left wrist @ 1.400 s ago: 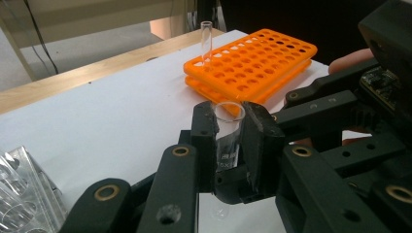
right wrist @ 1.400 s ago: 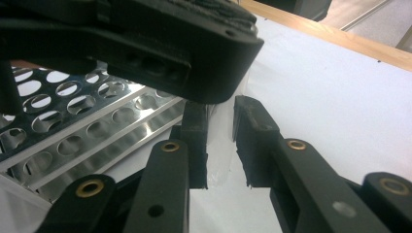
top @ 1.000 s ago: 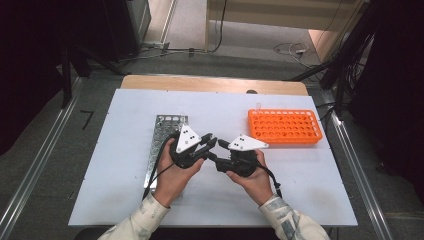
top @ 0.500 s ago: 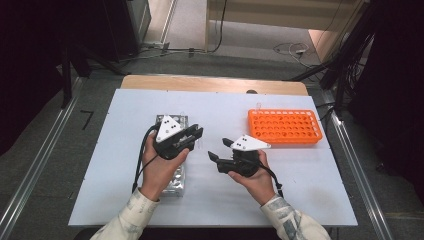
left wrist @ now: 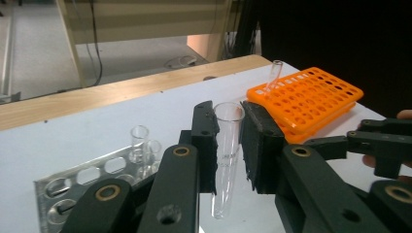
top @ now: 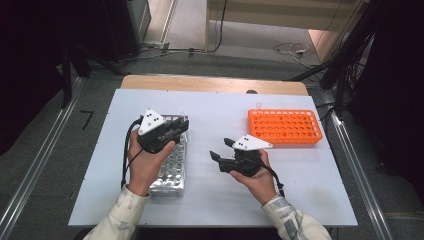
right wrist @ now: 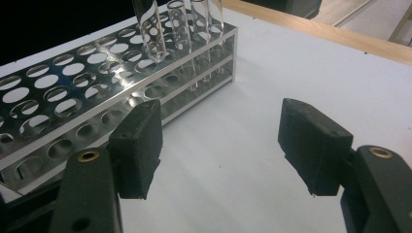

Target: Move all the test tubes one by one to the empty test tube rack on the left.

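My left gripper (left wrist: 228,121) is shut on a clear glass test tube (left wrist: 227,150), held upright between its pads. In the high view this gripper (top: 181,127) hovers over the far end of the metal tube rack (top: 170,175). The rack (left wrist: 73,182) has a few tubes (left wrist: 140,141) standing at that end. My right gripper (top: 220,149) rests at the table's middle and points left toward the rack. Its jaws (right wrist: 223,145) have just been opening and stand open with nothing between them. The metal rack (right wrist: 73,92) lies just beyond its left pad.
An orange tube rack (top: 285,127) stands at the back right of the white table (top: 225,200), with one tube (left wrist: 274,73) leaning in its far left corner. A wooden strip (top: 215,84) runs along the table's far edge.
My left gripper has moved left with the tube, away from the right gripper and over the metal rack. The right hand has stayed in place.
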`<state>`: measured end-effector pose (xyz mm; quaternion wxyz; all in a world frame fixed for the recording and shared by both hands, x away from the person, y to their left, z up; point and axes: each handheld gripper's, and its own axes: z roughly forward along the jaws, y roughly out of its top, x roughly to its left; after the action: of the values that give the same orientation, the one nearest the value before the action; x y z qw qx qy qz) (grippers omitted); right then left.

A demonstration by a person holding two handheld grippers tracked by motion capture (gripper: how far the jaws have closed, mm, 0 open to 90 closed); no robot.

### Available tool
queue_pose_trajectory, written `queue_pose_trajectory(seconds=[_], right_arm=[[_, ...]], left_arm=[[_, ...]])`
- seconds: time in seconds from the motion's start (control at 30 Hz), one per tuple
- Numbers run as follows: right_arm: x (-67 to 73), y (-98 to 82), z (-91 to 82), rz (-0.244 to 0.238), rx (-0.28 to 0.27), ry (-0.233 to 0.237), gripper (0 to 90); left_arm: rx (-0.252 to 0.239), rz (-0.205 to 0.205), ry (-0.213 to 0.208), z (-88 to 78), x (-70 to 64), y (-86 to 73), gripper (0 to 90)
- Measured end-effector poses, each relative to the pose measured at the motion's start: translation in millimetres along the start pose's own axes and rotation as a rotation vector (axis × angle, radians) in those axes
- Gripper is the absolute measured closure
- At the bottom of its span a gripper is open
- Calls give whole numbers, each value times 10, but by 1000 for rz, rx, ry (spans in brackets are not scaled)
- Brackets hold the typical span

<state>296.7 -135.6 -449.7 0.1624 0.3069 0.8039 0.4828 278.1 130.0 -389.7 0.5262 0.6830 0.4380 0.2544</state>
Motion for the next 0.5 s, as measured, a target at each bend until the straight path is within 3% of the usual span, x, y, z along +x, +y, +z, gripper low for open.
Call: queue_pose_trajectory(seconds=[0.5], right_arm=[[-14,-10,-1,3,2,-1,319]], left_arm=[[-3,14,60,27,114,-45,759]])
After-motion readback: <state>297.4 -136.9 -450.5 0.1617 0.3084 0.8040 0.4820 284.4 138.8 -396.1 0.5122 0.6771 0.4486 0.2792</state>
